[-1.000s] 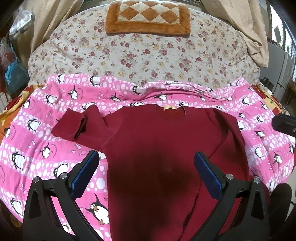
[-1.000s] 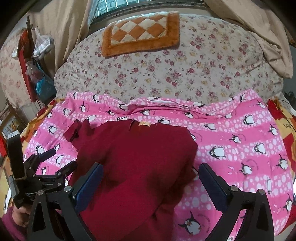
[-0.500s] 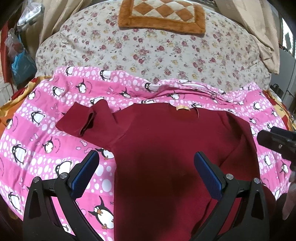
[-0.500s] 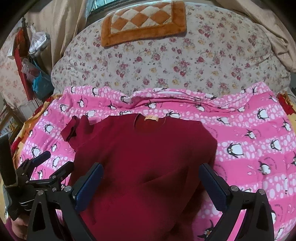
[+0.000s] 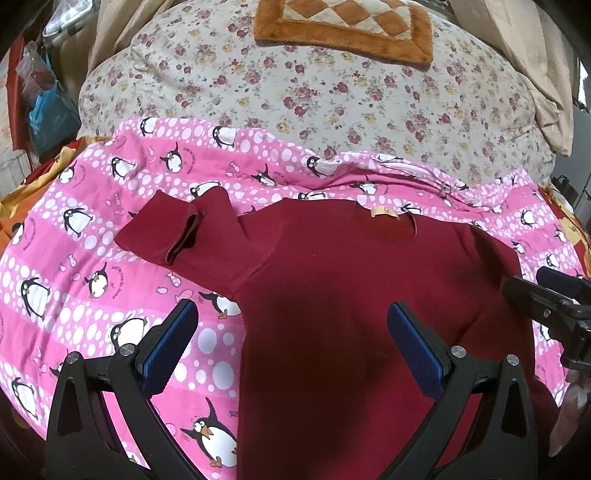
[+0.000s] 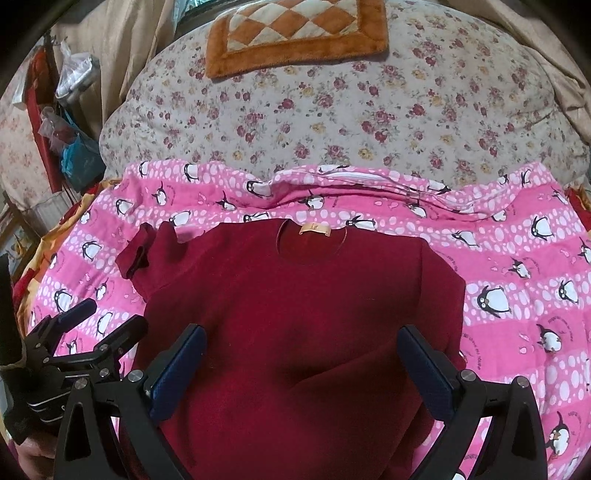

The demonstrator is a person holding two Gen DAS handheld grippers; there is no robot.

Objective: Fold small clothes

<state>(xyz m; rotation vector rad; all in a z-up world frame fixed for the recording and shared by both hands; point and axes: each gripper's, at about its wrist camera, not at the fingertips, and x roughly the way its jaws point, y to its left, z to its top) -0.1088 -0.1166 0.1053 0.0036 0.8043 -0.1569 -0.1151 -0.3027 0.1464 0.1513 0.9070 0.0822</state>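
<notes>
A floral quilt (image 5: 332, 96) is being seen at the far side of the bed, beyond the sweater, and it is being topped at its far edge by an orange checked mat (image 5: 343, 26). A pink penguin blanket (image 5: 92, 258) is being spread across the bed on the near side of that quilt, and it is being used as the surface under the sweater. The dark red sweater (image 5: 351, 302) is being laid flat on the blanket with its collar turned toward the quilt; its one sleeve (image 5: 177, 232) is being left stretched out sideways on the blanket, while the opposite side is being shown folded in over the body in the right wrist view. A small tan label (image 6: 315, 229) is being shown inside the collar. The left gripper (image 5: 291, 347) is being held above the sweater's lower half with its jaws spread wide and nothing between them. The right gripper (image 6: 301, 369) is likewise being held over the sweater's lower body, jaws wide apart and gripping nothing.
</notes>
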